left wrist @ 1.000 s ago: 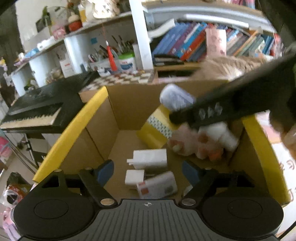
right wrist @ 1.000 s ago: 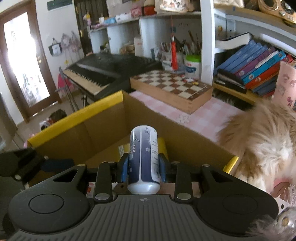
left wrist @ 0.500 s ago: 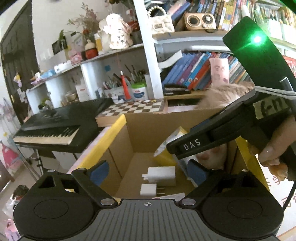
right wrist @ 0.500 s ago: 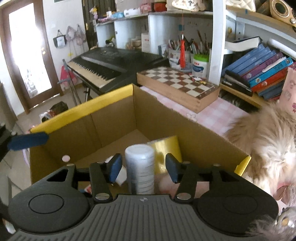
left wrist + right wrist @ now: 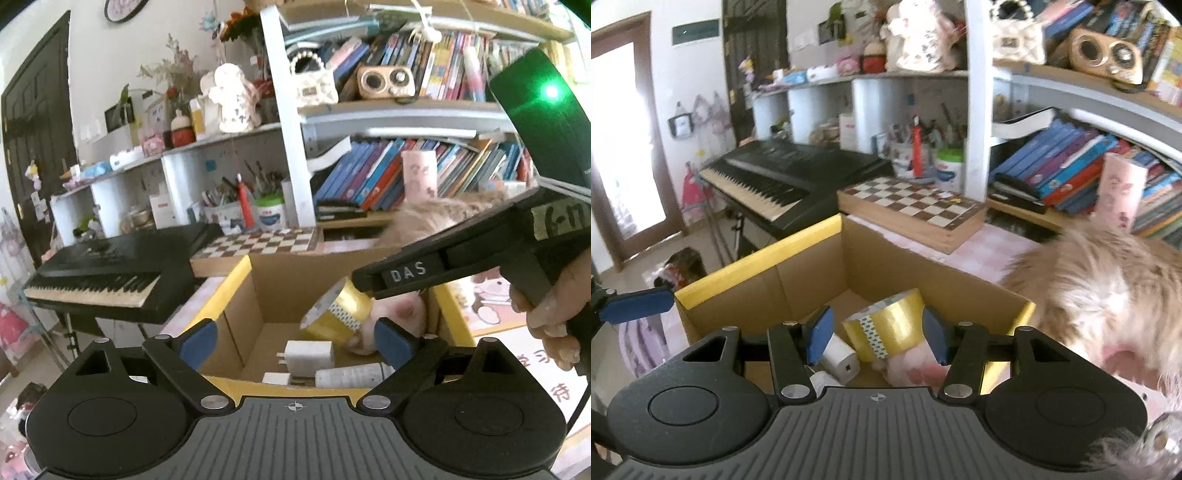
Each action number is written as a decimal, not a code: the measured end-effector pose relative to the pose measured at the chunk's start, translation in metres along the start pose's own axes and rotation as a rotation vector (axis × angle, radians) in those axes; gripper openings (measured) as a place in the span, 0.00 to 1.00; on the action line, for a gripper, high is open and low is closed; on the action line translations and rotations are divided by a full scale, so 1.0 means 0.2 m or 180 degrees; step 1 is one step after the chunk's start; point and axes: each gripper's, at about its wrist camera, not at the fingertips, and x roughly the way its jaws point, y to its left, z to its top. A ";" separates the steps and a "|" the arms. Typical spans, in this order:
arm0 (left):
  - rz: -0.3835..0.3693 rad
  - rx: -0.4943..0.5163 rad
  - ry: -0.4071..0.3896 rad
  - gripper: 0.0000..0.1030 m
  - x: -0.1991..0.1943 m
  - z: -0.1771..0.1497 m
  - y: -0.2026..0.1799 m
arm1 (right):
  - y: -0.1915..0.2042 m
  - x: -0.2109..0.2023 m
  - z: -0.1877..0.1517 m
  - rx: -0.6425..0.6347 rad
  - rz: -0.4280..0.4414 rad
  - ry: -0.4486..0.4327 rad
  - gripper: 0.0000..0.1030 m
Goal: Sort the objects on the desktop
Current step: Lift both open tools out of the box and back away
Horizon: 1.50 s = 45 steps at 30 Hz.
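A cardboard box (image 5: 236, 280) with yellow rim flaps holds a yellow tape roll (image 5: 338, 310), a white charger (image 5: 308, 352), a pink plush toy (image 5: 402, 314) and a white bottle (image 5: 351, 374) lying on its side. My left gripper (image 5: 293, 343) hangs open and wide over the box's near edge, holding nothing. My right gripper (image 5: 877, 334) is open above the box (image 5: 798, 273), with the tape roll (image 5: 886, 325) well below its jaws and untouched. The left wrist view shows the right gripper (image 5: 364, 282) from the side, held by a hand (image 5: 546, 325).
A fluffy tan animal (image 5: 1108, 295) lies just right of the box. Behind the box a wooden chessboard (image 5: 912, 206) rests on the pink checked table. A black keyboard (image 5: 783, 173) stands to the left. Shelves of books (image 5: 1071, 170) and pen pots line the back.
The right gripper opened and let go of the bottle, which dropped into the box. Both grippers drew back and rose away from the box.
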 end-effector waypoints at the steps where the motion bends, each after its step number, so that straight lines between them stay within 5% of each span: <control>1: -0.0009 -0.0009 -0.0023 0.91 -0.02 0.00 0.00 | 0.00 -0.03 -0.01 0.0021 -0.0035 -0.0023 0.49; 21: -0.0320 -0.0020 -0.0147 0.92 -0.42 -0.20 0.09 | 0.15 -0.54 -0.36 0.0540 -0.0780 -0.0111 0.49; 45: -0.0526 -0.0152 0.0180 0.92 -0.61 -0.46 0.01 | 0.42 -0.96 -0.92 0.0927 -0.1525 0.0073 0.55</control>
